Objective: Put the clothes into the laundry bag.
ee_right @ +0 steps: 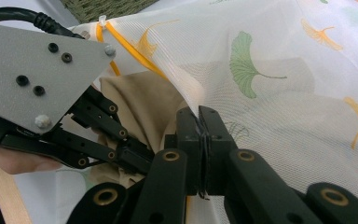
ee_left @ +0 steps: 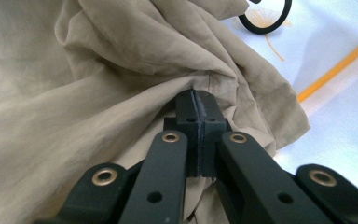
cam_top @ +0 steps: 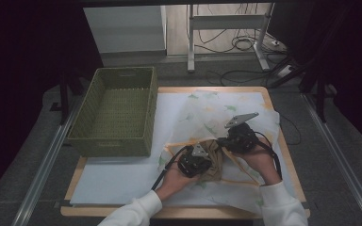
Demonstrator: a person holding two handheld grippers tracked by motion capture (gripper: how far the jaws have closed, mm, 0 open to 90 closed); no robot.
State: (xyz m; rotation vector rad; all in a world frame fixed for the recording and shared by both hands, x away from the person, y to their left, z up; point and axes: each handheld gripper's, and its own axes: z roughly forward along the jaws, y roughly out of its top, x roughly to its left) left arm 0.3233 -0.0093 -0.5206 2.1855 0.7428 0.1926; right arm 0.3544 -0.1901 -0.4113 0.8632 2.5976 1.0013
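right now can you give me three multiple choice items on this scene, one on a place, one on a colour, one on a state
1. Where is the woven basket?
A. left part of the table
B. right part
C. on the floor

2. What colour is the cloth that the left gripper pinches?
A. blue
B. tan
C. red

3. How does the right gripper stand?
A. wide open
B. shut on the mesh bag
C. shut on the basket

1 A, it stands left of both hands. 2 B, the folds are tan. 3 B, mesh sits between shut jaws.
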